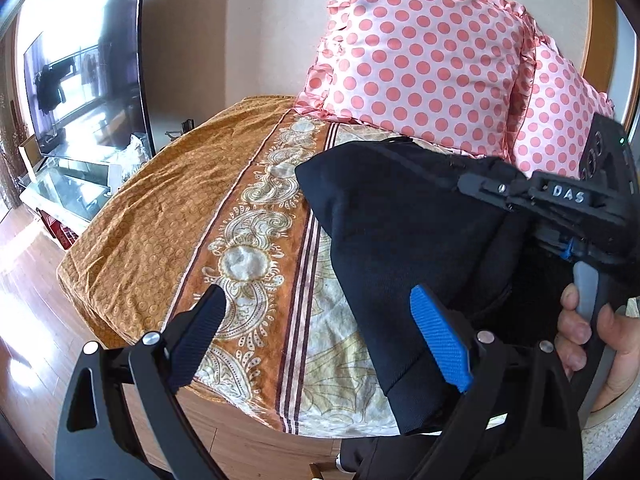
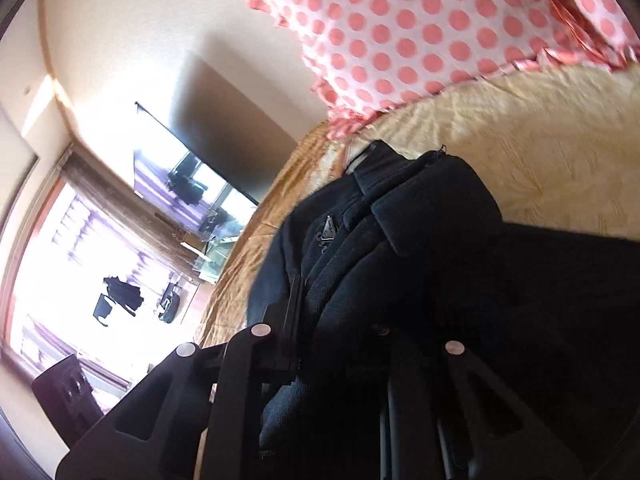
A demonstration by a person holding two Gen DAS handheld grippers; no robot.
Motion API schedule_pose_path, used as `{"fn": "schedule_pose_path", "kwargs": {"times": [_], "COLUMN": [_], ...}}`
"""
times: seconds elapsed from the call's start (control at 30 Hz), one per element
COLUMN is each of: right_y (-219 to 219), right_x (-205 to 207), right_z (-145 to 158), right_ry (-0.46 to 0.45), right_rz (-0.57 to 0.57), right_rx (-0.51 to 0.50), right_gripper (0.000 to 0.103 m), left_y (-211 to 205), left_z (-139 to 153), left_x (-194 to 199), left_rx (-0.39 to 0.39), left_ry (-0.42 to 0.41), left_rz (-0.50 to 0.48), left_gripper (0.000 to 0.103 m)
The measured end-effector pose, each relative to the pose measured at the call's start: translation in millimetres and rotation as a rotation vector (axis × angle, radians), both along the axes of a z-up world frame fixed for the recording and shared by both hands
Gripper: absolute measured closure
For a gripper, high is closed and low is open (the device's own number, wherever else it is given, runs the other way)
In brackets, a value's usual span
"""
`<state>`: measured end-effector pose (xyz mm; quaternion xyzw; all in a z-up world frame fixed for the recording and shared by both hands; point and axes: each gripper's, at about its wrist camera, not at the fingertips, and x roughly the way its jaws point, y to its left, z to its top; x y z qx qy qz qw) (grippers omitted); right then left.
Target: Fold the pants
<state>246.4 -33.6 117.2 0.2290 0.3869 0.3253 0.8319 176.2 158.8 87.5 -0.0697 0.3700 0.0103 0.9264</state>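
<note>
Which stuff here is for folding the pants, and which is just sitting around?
For the job:
black pants
right gripper, shut on the pants
left gripper, open

Just there:
polka-dot pillows
patterned bedspread
television

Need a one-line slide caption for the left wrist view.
Open left gripper beside folded dark navy pants on a paisley bedspread, right gripper clamping their upper edge.
</note>
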Motion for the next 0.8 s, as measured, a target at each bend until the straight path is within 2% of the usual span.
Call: {"fn": "schedule_pose_path", "kwargs": {"times": [0.1,0.23,0.4,0.5,0.7,0.8], "right_y": [7,-7,-53,-86,-149,-181], "right_x": [-1,2,-10,-41,-117,-146], "right_z": [29,52,66,72,42,10], "right_ry": [-0.073,-0.113,-0.152,-0.207,-0.247,-0.199], "right_rz": [0.064,0.056,-0.041,-0.139,-0.354,-0.447], "right_rx": [0.007,0.038,0.067,0.036,-0.059,-0.061], "right_gripper": [0.088,0.088,0.088,0.088,0.088,0.088], "left_y": [3,8,12,7,-20,-36], "left_z": [1,3,4,3,2,0], "left_x": [-3,-10,-13,-13,-6,1], "left_rx": [-0.001,-0.008,-0.018,-0.019,-0.009,-0.007], "left_ry": [-0.003,-0.013,-0.018,-0.019,-0.026,-0.022], "left_rz": [0.009,0.022,0.033,0.021,-0.057,-0.106], "left_gripper": [0.01,0.01,0.009,0.009,0.009,0.009]}}
